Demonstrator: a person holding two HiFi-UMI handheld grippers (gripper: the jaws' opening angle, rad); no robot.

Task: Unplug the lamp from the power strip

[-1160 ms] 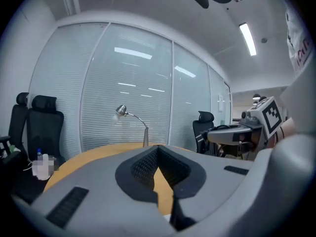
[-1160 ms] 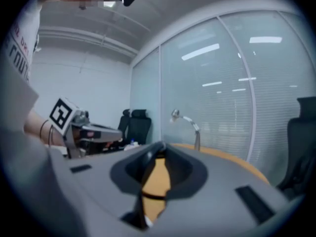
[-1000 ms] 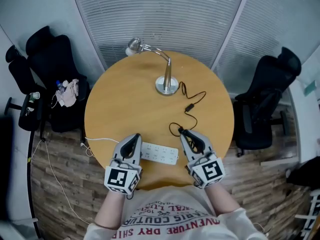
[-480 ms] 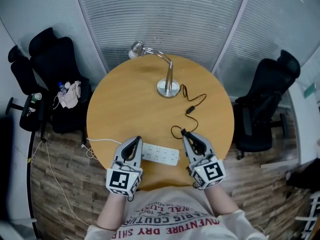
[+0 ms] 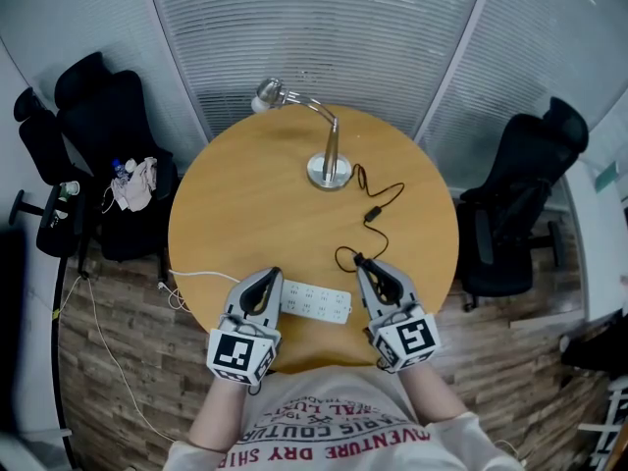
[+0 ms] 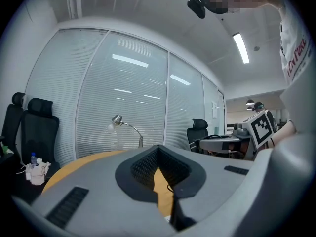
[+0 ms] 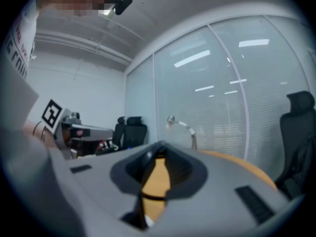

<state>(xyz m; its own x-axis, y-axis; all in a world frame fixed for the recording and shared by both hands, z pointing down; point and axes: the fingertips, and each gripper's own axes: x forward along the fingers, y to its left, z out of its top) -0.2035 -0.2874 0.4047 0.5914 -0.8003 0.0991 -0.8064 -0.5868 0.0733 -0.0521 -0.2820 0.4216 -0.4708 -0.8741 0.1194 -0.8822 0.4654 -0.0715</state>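
A silver desk lamp [image 5: 328,165] stands at the far side of the round wooden table [image 5: 245,204]. It also shows ahead as the lamp [image 6: 129,130] and the lamp [image 7: 181,127]. Its black cord [image 5: 381,196] runs toward me, loops, and ends under my right gripper's tips, so the plug is hidden. The white power strip [image 5: 314,302] lies near the front edge between both grippers. My left gripper [image 5: 270,274] hovers at the strip's left end and my right gripper [image 5: 359,261] at its right end. Each has its jaws a narrow gap apart, with only table and cord visible through the gap.
The strip's white cable [image 5: 196,275] trails off the table's left edge to the wood floor. One black office chair [image 5: 108,116] with small items on it stands at the left, another chair [image 5: 520,204] at the right. A glass wall with blinds lies behind the table.
Nothing has moved on the table. Both grippers stay where they were. Only the head view shifts slightly.
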